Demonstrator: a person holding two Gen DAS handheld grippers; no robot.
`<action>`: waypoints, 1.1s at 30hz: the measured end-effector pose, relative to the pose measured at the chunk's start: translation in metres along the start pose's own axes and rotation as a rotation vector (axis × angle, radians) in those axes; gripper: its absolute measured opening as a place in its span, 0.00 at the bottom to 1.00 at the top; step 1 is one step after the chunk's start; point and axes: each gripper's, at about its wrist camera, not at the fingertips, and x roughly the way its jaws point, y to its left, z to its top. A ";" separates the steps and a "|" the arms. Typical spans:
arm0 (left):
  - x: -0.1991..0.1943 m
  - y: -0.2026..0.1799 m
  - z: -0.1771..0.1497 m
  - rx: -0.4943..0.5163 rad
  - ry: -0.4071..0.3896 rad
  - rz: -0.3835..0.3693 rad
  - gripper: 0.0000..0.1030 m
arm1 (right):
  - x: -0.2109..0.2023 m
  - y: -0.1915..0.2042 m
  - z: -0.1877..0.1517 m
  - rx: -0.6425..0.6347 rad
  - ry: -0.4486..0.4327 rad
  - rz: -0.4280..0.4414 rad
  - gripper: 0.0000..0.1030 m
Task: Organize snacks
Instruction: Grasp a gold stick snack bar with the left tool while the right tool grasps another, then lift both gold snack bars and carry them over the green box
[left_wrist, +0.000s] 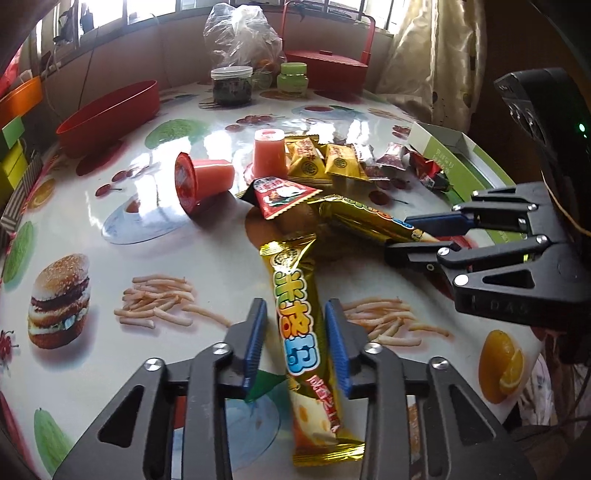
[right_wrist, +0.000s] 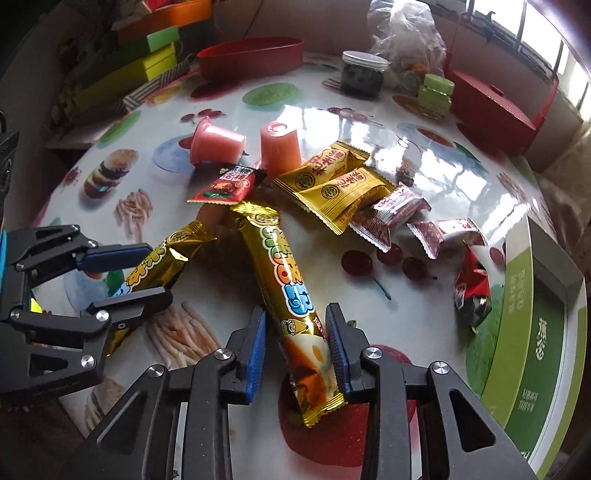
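A: Noting positions. Left claw is straddling one gold snack stick, pads on either side and not yet pressing; released, holding nothing. Stick is lying flat on the bench, its far end reaching toward the pile.

B: Right claw is doing the same with the second gold stick: fingers spread, wrapper between them. Its right pad looks to be touching the foil, the left one standing apart. Also not gripping.

A: The far ends of the two sticks are lying close together by the red triangular packet. I am judging that lifting either could drag the packet along.

B: Agreed. Also the foil is glossy and the filling probably brittle; clenching hard could crush it, clenching lightly could let it slide out.

A: The two pink jelly cups are sitting just behind, one tipped on its side. A swing through there could send it rolling.

B: Yellow packets and the small red-white ones are lying untouched. The claws are working near each other, so a collision is a risk.

A: Red tub at the far edge looks the likely destination, though I cannot tell.
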 end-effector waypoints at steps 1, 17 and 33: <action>0.000 -0.001 0.000 -0.001 0.001 -0.006 0.27 | -0.001 -0.001 -0.002 0.014 -0.005 0.002 0.28; -0.010 -0.012 0.010 0.001 -0.027 -0.045 0.23 | -0.031 -0.011 -0.026 0.238 -0.116 0.032 0.22; -0.021 -0.043 0.041 0.067 -0.086 -0.100 0.23 | -0.076 -0.044 -0.052 0.386 -0.229 -0.007 0.22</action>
